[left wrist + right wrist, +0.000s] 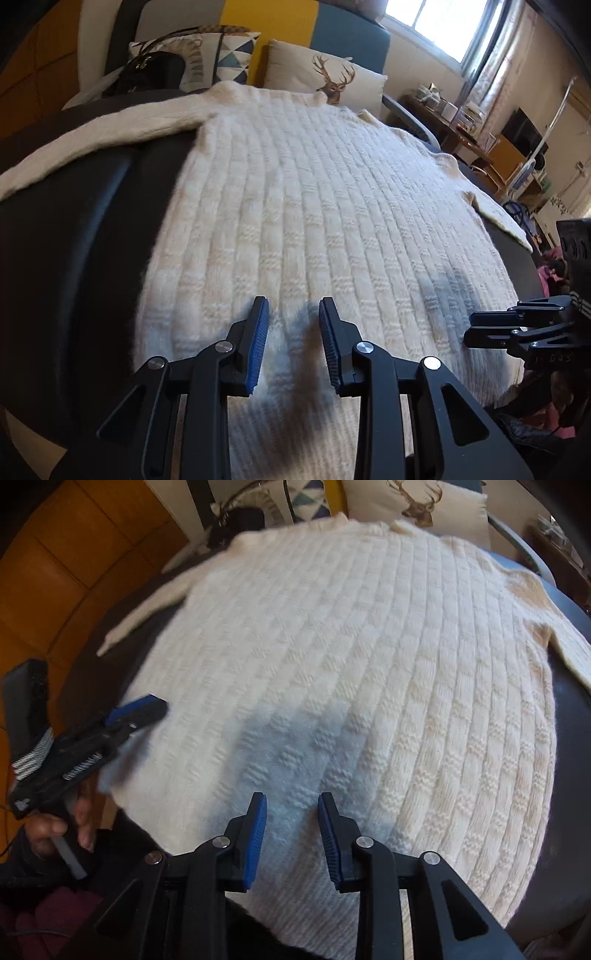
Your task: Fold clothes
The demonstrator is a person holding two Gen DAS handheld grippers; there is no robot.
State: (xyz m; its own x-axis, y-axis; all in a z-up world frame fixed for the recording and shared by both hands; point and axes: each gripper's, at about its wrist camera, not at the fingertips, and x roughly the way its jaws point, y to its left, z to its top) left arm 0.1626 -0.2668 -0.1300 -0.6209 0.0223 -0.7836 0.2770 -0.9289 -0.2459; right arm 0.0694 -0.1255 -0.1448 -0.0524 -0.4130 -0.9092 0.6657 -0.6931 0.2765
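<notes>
Sweater point(314, 206), cream ribbed knit, lies flat on dark cushion point(74, 240).

A cream, ribbed, fuzzy knitted sweater point(314, 206) is laid on a smooth, dark, faintly glossy cushion point(74, 240); ridged blue pads point(256, 834) are seen.

A cream knitted sweater point(314, 206) lies spread flat, its ribbed, block-patterned body smooth and unfolded. The collar point(400, 526) points away toward the pillows, the hem lies nearest. One sleeve point(92, 144) stretches out to the left, the other sleeve point(561, 653) runs off to the right.
</notes>
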